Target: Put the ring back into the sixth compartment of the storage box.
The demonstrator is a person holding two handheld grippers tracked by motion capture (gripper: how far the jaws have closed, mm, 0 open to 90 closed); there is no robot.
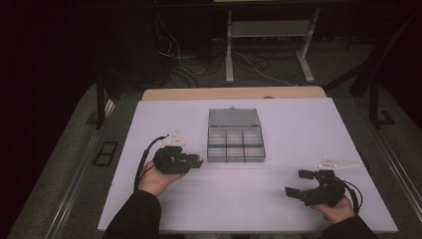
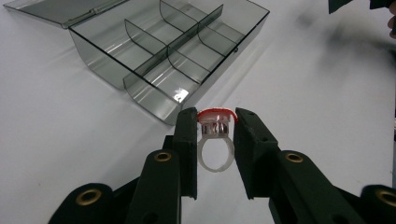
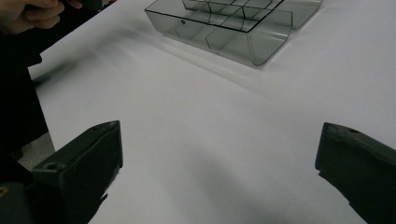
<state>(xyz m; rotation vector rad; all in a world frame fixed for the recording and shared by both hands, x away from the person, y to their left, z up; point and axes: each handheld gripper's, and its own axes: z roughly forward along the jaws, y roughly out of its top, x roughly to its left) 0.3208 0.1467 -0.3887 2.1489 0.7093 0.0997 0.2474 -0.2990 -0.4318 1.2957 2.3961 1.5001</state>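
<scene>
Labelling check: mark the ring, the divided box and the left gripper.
ring (image 2: 215,154): left gripper view, on its pale band.
divided box (image 2: 173,56): left gripper view, on a centre divider.
left gripper (image 2: 215,122): left gripper view, midway between fingertips.

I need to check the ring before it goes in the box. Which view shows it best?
The left gripper view: the ring, red-topped with a clear band, sits close up between the left claw's pads. The high view shows just a reddish speck at that claw's tip.

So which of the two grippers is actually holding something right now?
The left gripper: its jaws clamp a toy ring with a red top. The right gripper stands wide open over bare table.
</scene>
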